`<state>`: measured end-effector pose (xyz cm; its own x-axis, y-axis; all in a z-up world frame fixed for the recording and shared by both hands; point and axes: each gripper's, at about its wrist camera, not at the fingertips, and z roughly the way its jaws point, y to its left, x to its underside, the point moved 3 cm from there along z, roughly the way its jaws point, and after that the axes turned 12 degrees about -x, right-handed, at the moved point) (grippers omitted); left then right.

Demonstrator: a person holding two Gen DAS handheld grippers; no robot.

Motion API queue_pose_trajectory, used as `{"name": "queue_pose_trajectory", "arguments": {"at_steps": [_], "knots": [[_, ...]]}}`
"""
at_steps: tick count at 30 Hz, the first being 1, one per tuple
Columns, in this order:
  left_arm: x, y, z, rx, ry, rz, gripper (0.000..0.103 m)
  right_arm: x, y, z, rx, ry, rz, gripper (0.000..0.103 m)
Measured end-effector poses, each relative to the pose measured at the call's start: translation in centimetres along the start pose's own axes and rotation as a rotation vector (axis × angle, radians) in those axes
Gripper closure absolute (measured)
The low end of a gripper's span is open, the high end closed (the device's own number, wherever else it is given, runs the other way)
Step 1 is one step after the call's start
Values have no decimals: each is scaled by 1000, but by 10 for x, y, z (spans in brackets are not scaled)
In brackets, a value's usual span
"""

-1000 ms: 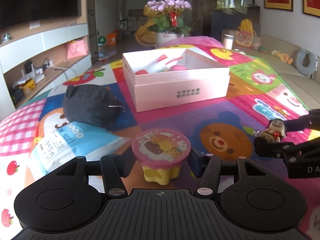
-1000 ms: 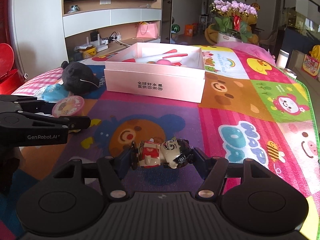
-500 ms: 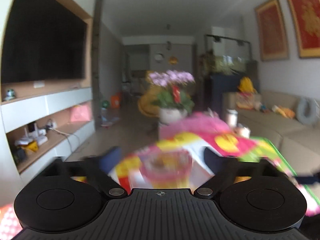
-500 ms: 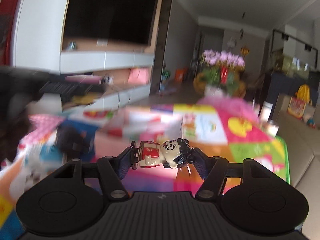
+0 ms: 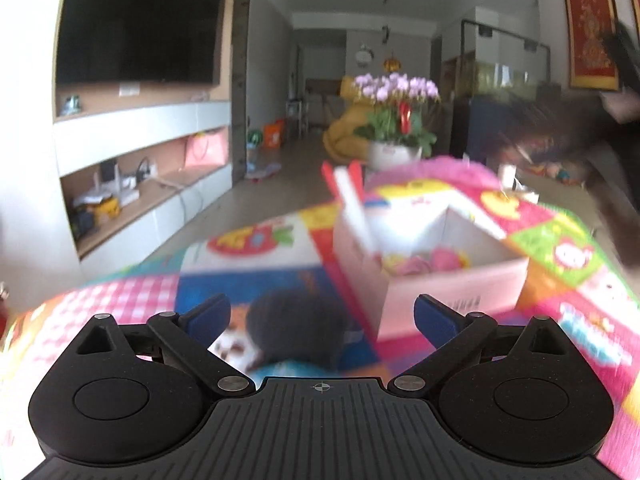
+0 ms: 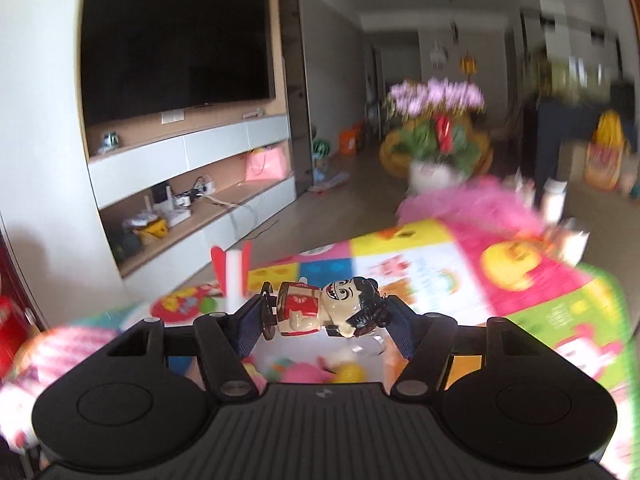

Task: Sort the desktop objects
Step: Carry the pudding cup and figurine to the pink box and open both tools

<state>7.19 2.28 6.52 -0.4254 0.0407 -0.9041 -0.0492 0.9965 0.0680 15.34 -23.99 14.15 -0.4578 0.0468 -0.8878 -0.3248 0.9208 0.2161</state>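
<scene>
My left gripper (image 5: 320, 314) is empty and its jaws are opening wide above the colourful play mat (image 5: 248, 240). The pink cardboard box (image 5: 452, 292) stands just ahead and right of it, with blurred pink and yellow toys (image 5: 436, 260) inside. My right gripper (image 6: 325, 322) is shut on a small toy figure (image 6: 316, 308) with a red body and black hair. The figure lies sideways between the pads. It hangs over the open box (image 6: 276, 350), whose toys show beneath the fingers.
A dark plush toy (image 5: 296, 324) lies on the mat left of the box. A red and white strip (image 5: 350, 192) sticks up from the box's far corner. A potted orchid (image 5: 394, 120) stands beyond the mat, a TV shelf (image 5: 132, 184) to the left.
My left gripper has let go of the pink-lidded cup and opened wide. Both grippers rose and moved toward the box; the right one carried the figure over it.
</scene>
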Motion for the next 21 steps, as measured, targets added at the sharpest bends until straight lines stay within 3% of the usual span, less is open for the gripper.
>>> {"name": "queue_pose_trajectory", "arguments": {"at_steps": [2,4,5,9,15,18,20,21], "knots": [[10,6,-2,6,21,-8,1,-12,-4,26,-31,29,55,38],[16,10,-2,23,45,-19,1,-19,-8,54,-49,60,81,24],[21,14,-5,26,52,-25,0,-21,-9,66,-37,76,89,23],[29,23,-7,24,61,-66,0,-19,5,102,-6,113,13,23],[27,30,-7,18,56,-102,0,-15,54,169,-28,167,-83,23],[27,36,-4,7,64,-113,0,-18,73,203,29,168,-134,23],[28,39,-2,0,71,-118,0,-17,79,226,54,190,-166,28],[28,40,-1,-2,75,-120,0,-17,82,233,56,212,-176,48]]}}
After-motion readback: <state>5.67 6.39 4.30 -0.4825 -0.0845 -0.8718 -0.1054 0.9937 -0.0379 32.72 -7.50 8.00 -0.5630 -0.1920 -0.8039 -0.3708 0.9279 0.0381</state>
